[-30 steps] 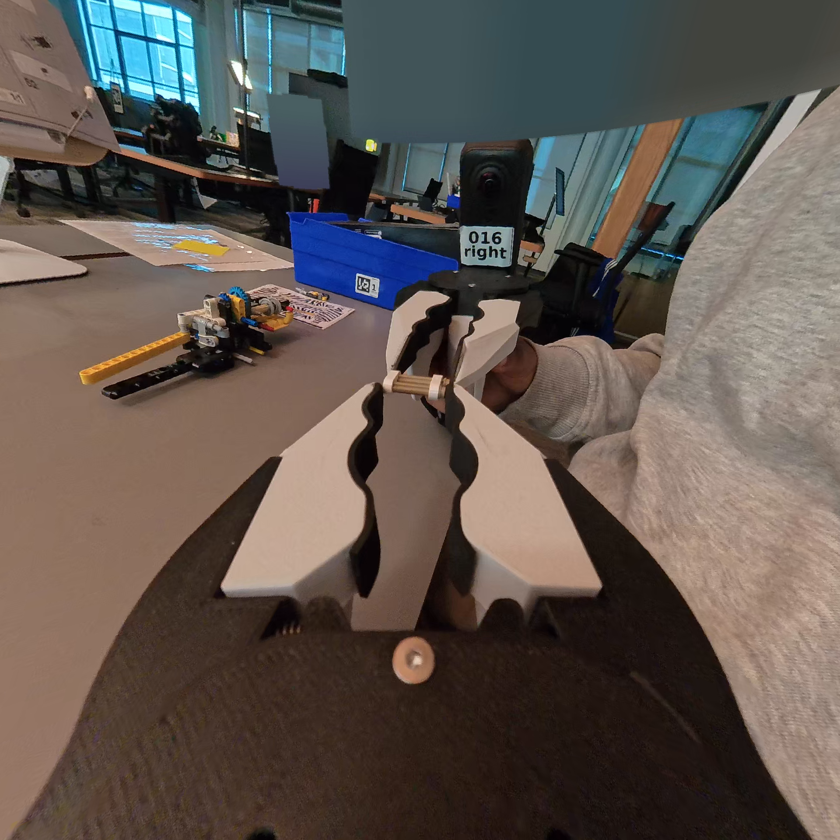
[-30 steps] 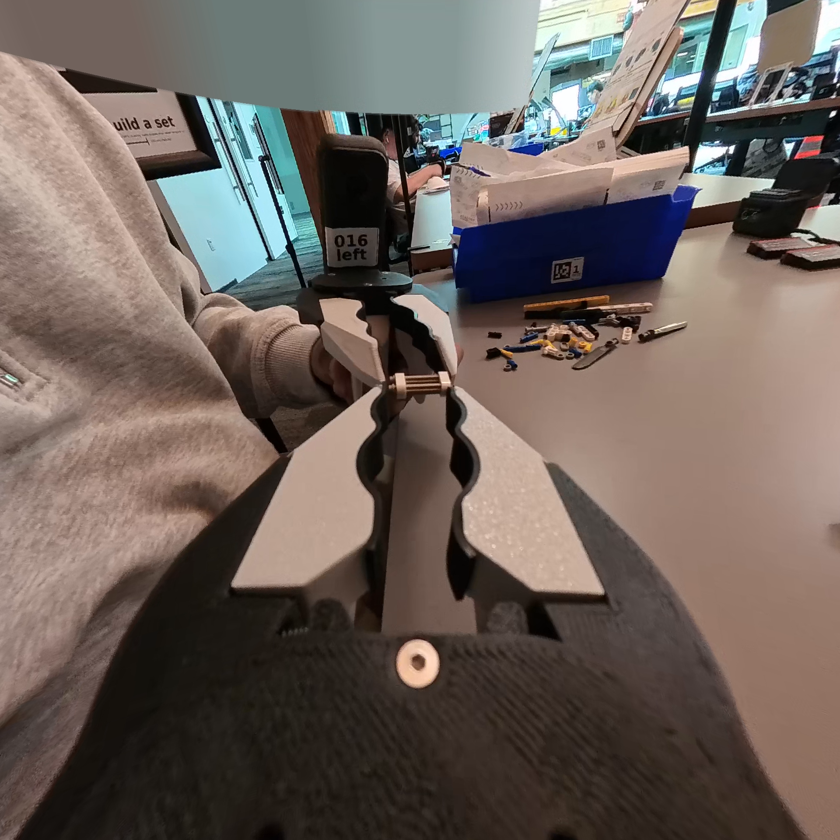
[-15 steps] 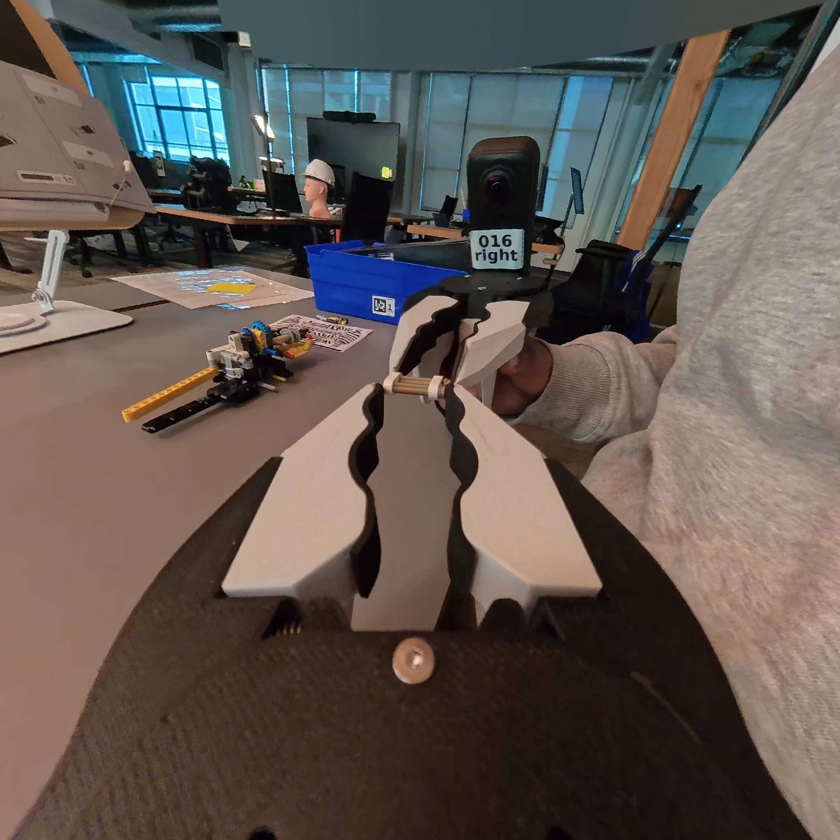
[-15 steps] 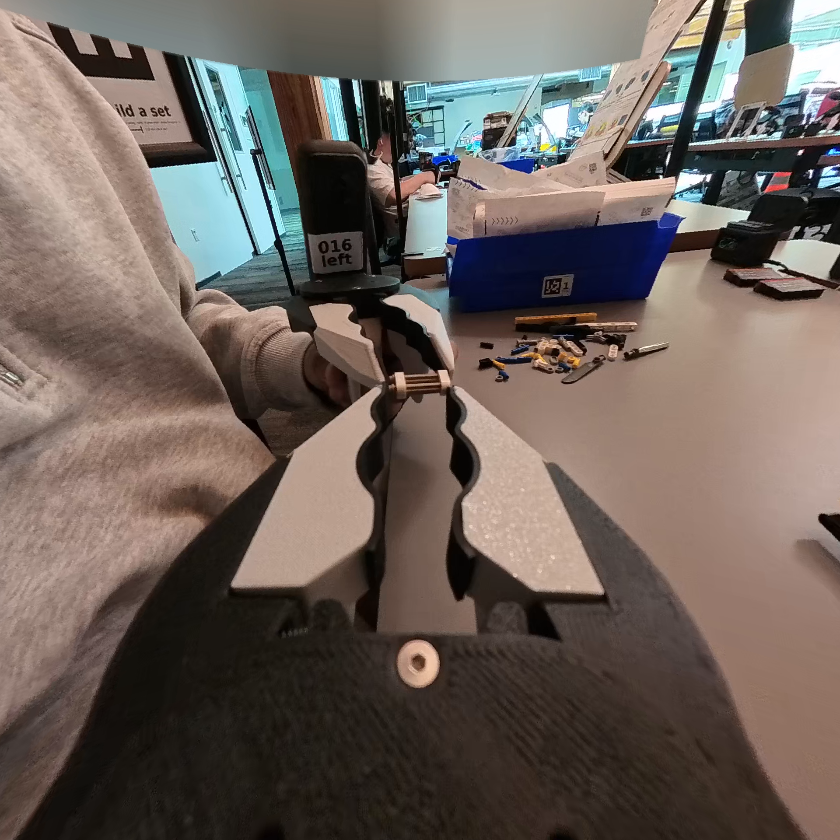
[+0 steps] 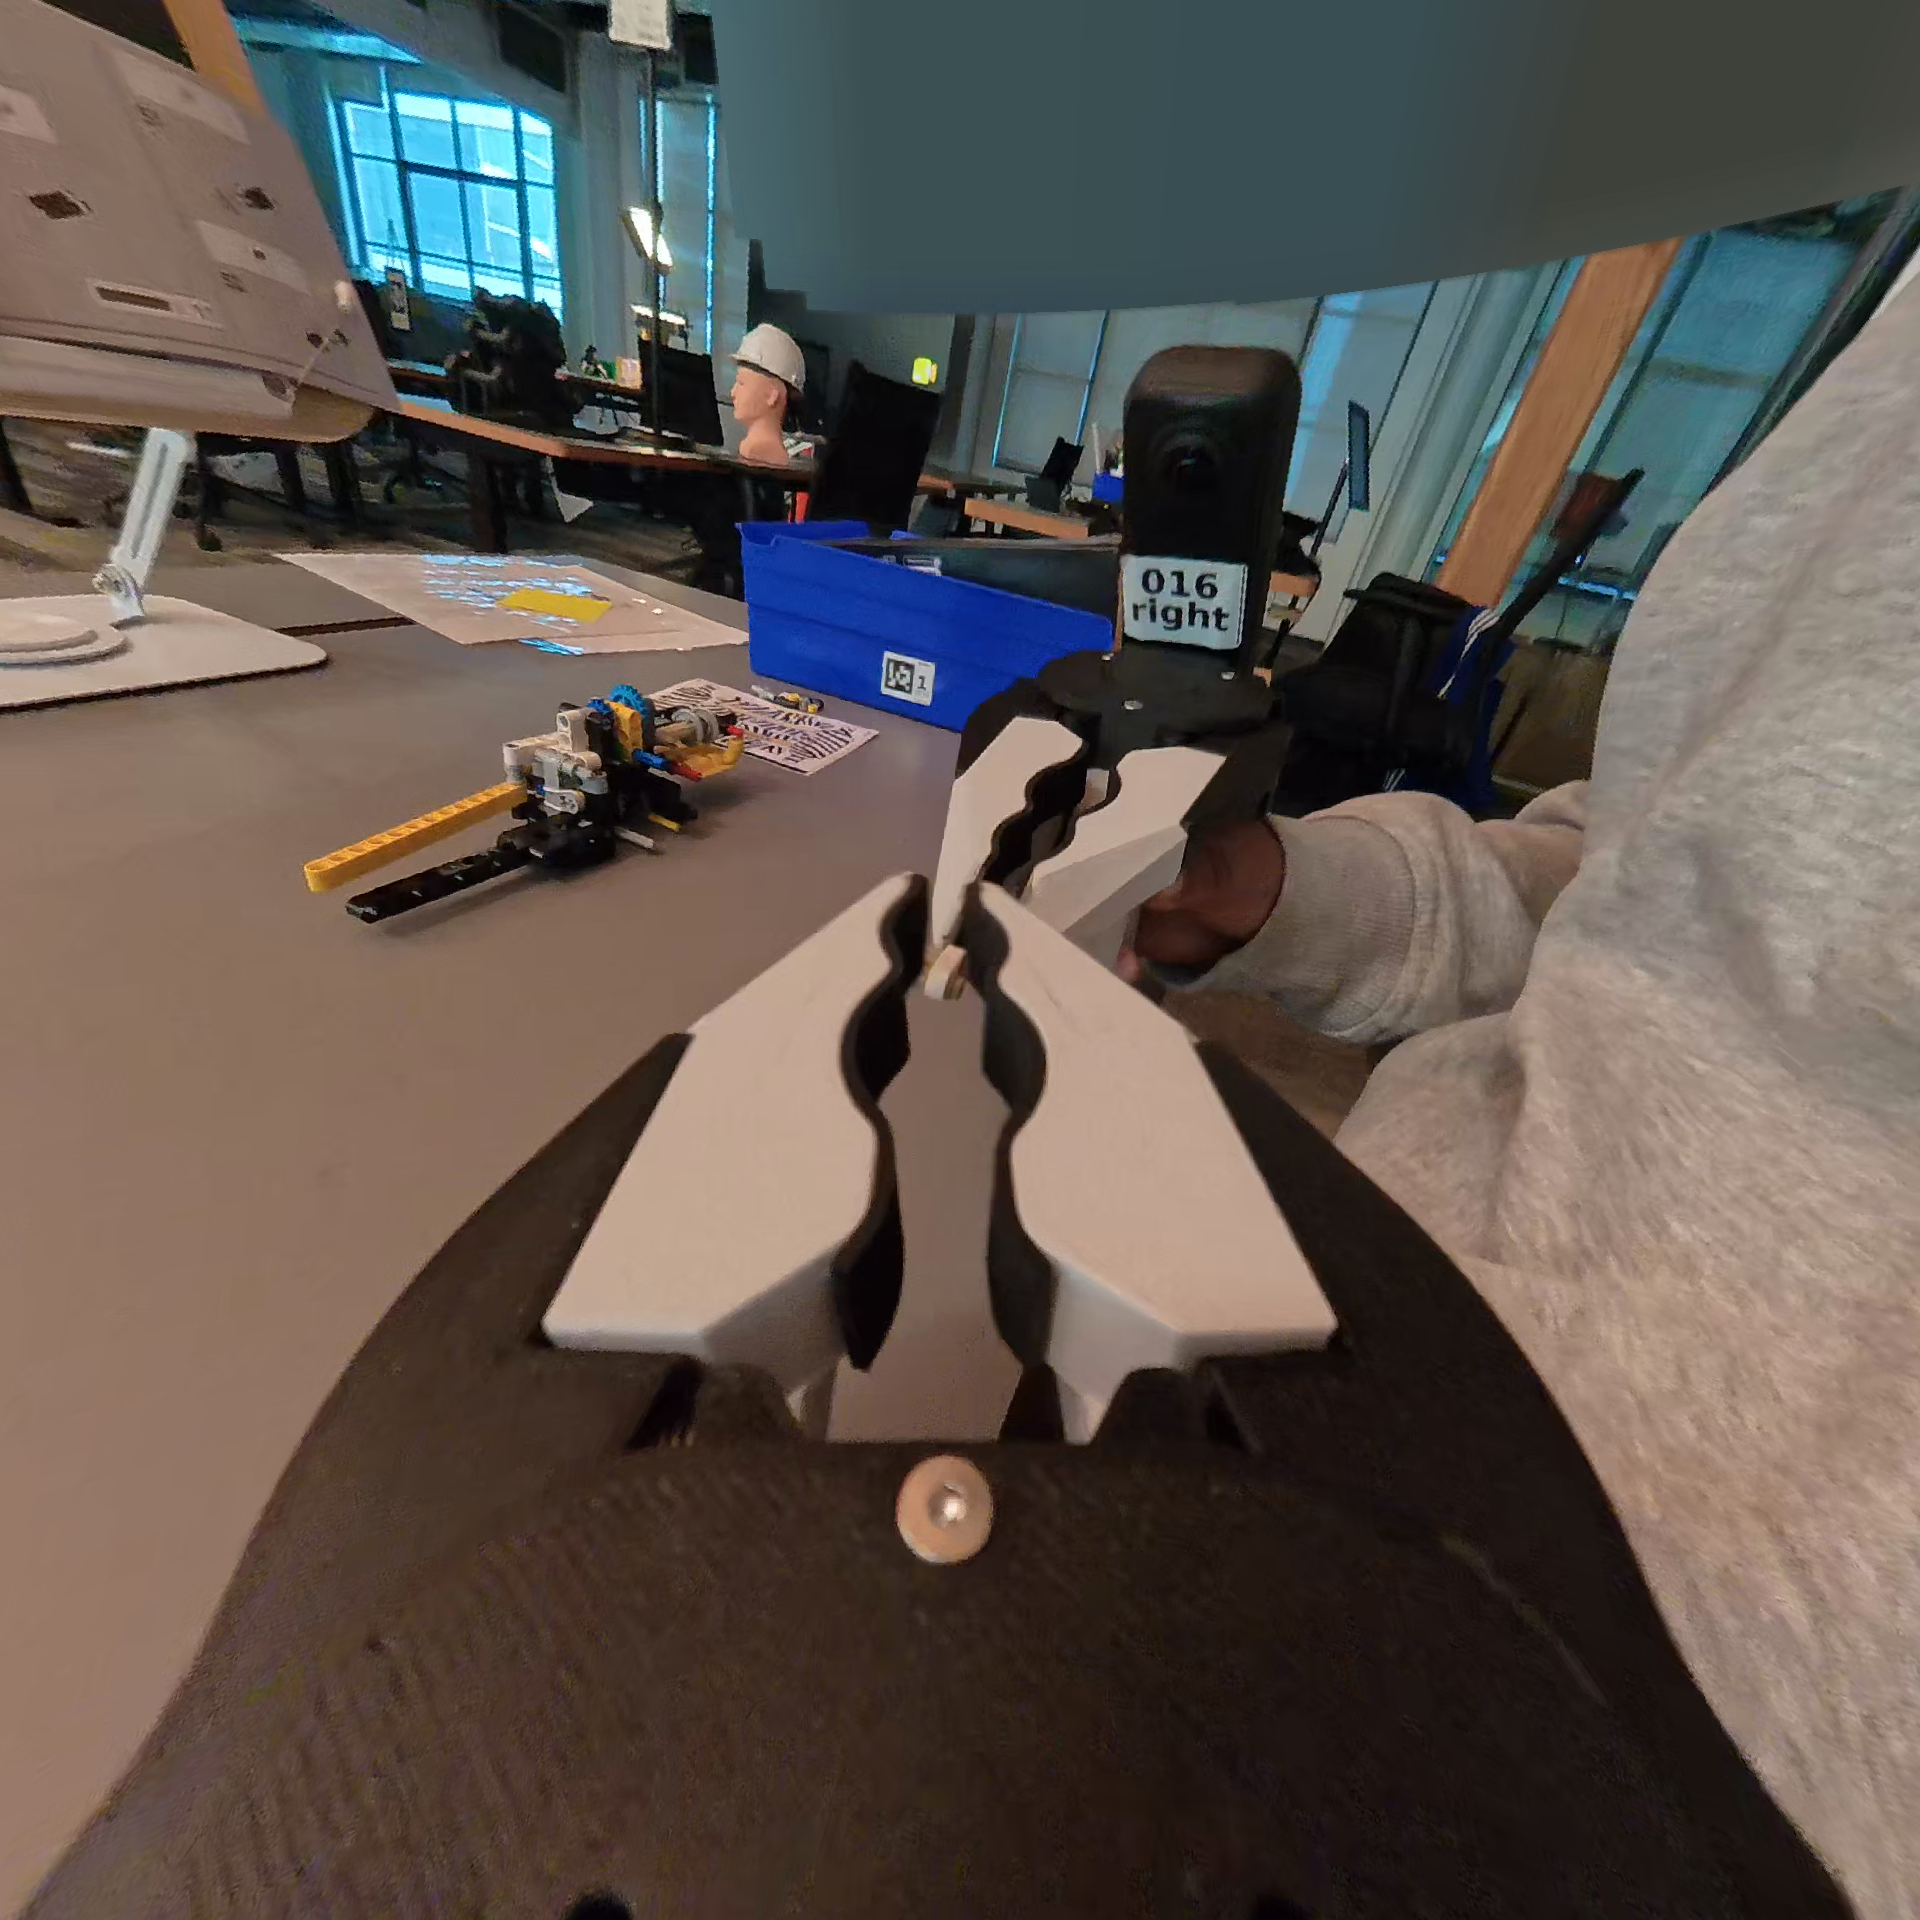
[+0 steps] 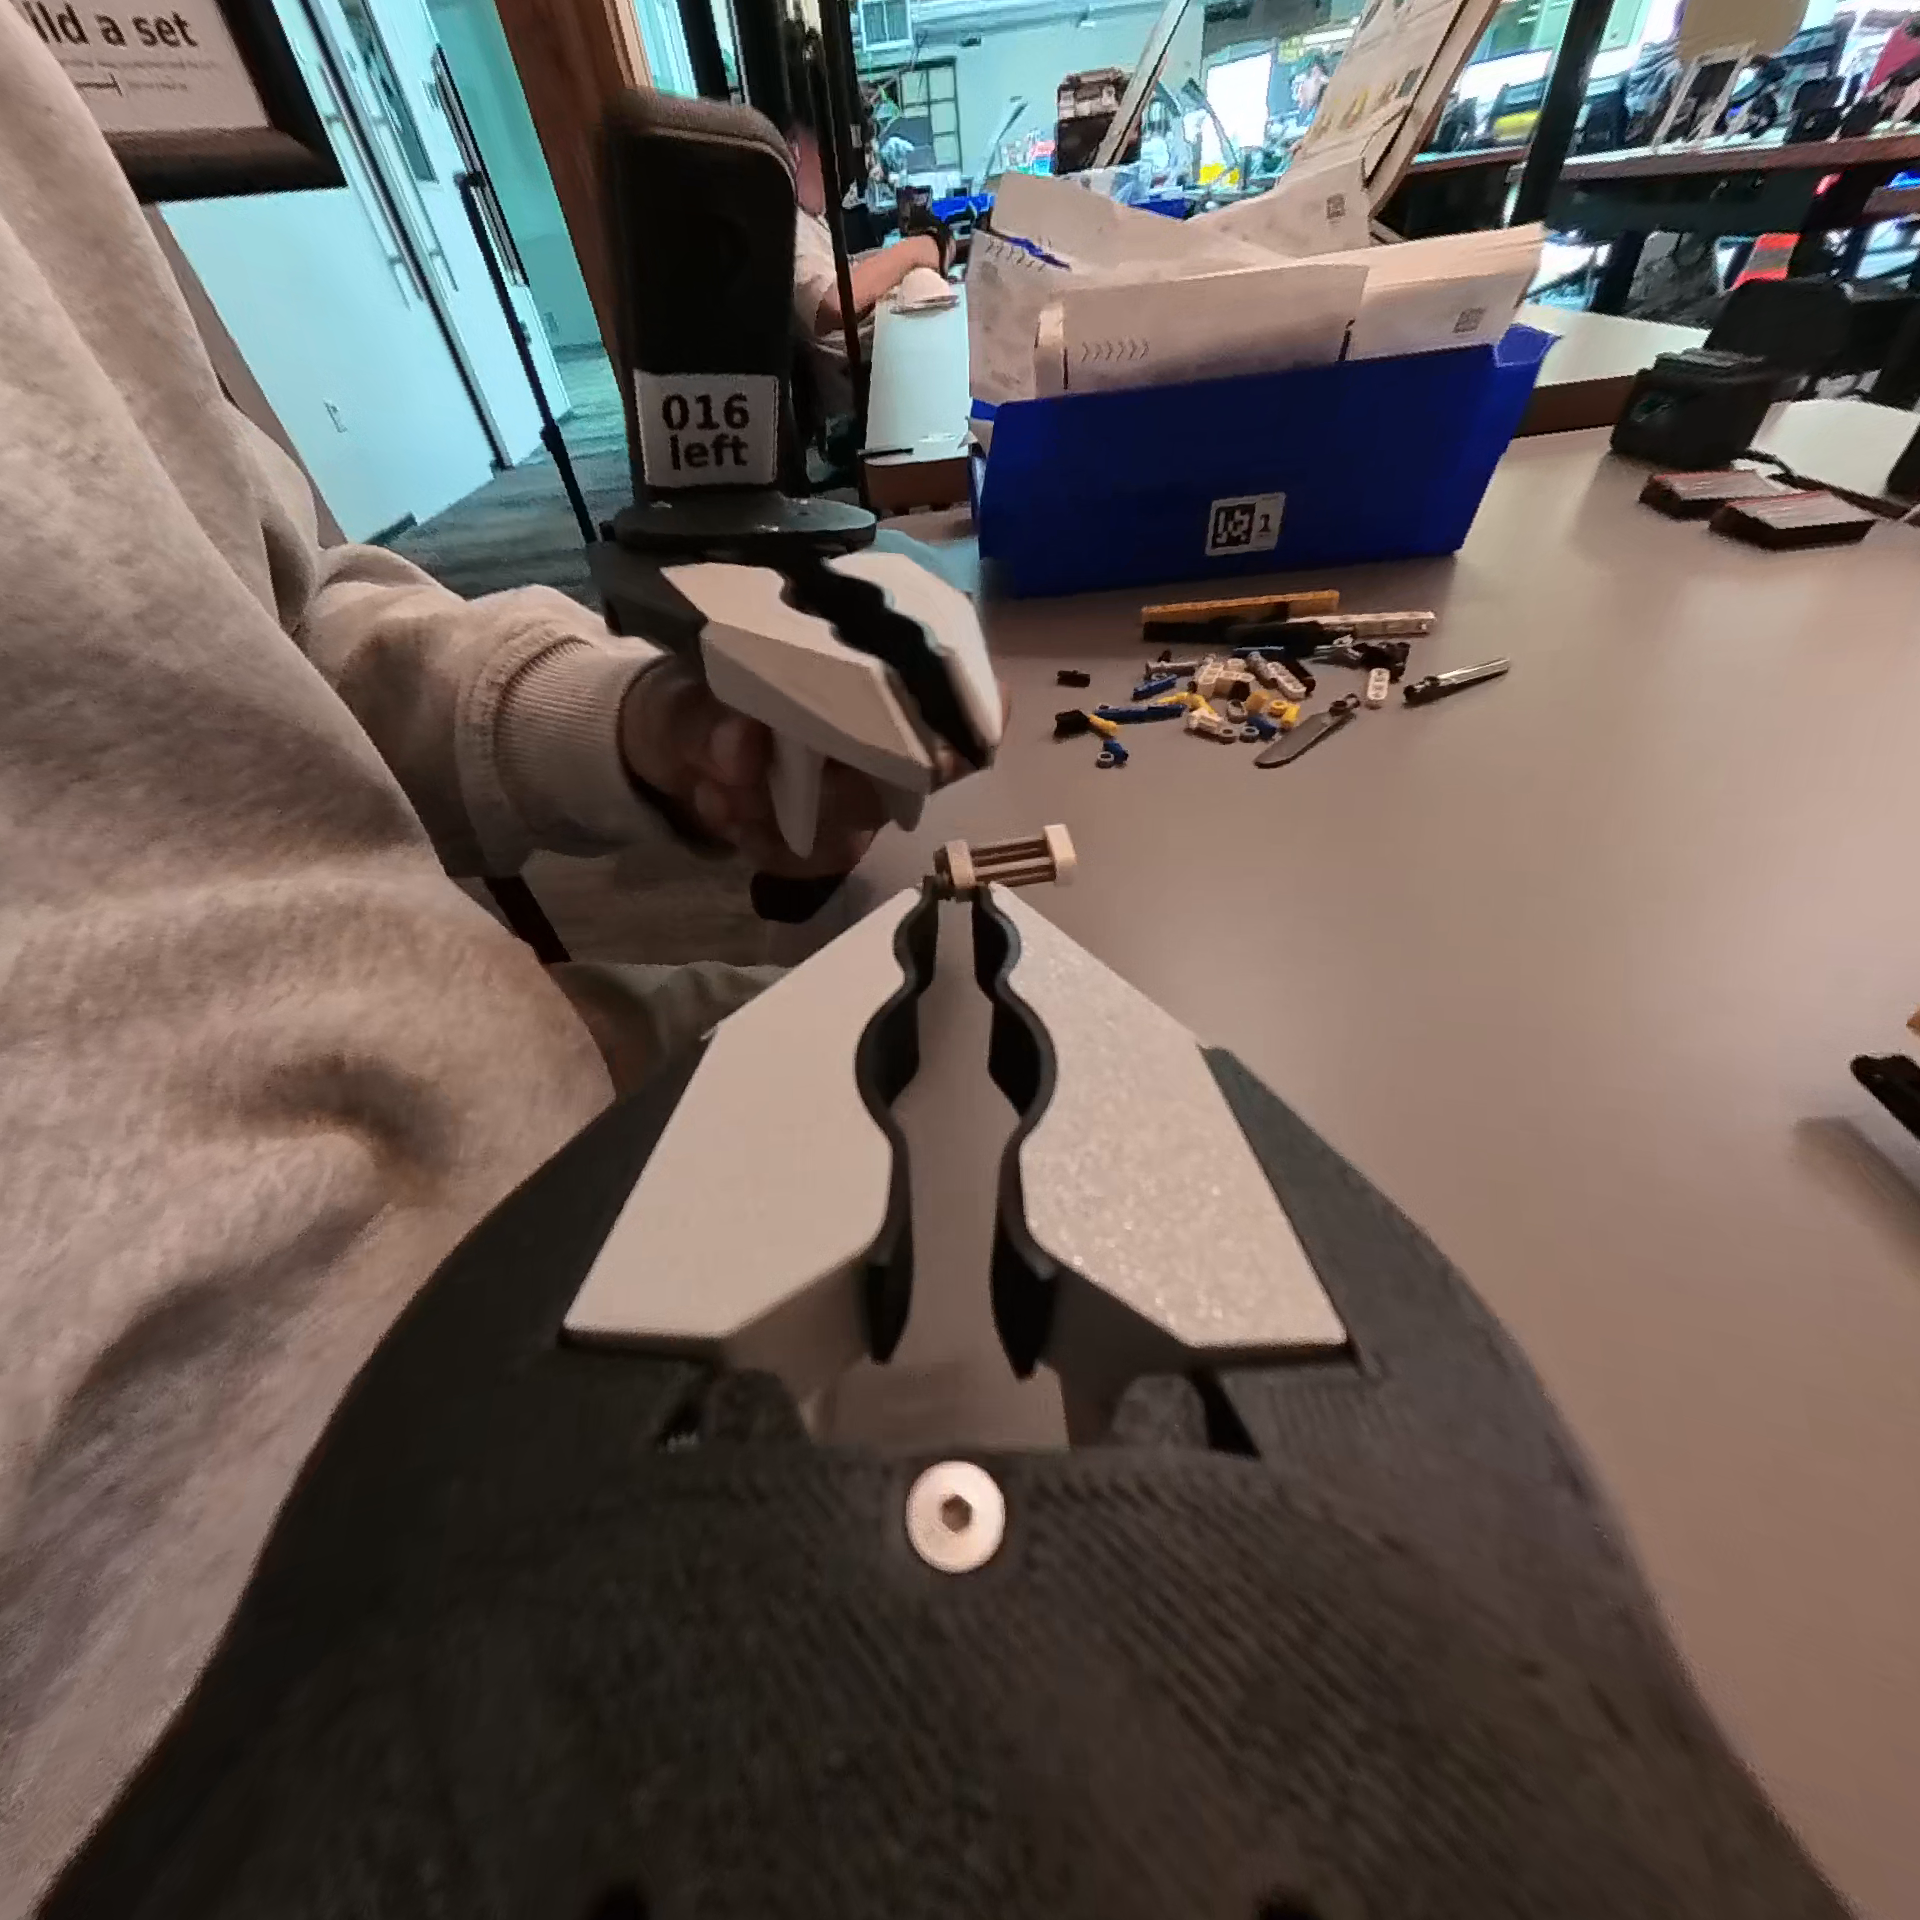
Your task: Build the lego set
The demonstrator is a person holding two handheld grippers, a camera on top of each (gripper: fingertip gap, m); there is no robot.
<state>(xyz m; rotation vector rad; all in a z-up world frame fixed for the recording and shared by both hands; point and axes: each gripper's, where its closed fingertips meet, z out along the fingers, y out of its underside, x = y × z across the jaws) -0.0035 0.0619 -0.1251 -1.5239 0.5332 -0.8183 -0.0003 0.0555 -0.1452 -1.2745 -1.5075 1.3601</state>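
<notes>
An open-plan workshop with tall windows and rows of desks lies behind a smooth grey table [image 5: 260, 1039]. On it, in the left wrist view, a half-built lego model of black, grey, yellow and blue parts [image 5: 582, 779] with a long yellow beam sticking out lies well apart from the grippers, near a blue plastic bin [image 5: 894, 634]. In the right wrist view a scatter of small loose lego pieces [image 6: 1236, 696] lies in front of a blue plastic bin stuffed with white papers [image 6: 1247, 468]. The right gripper [image 6: 954, 906] has its fingers drawn narrow, pinching one end of a small tan ribbed axle piece with white end caps [image 6: 1006, 860], which sticks out sideways to the right above the table. The left gripper [image 5: 948, 940] is also drawn narrow, its tips around a small pale round piece [image 5: 945, 975]; in the right wrist view it sits just beyond the axle piece, apart from it. A person's grey sleeves [image 6: 260, 831] fill one side of each view.
</notes>
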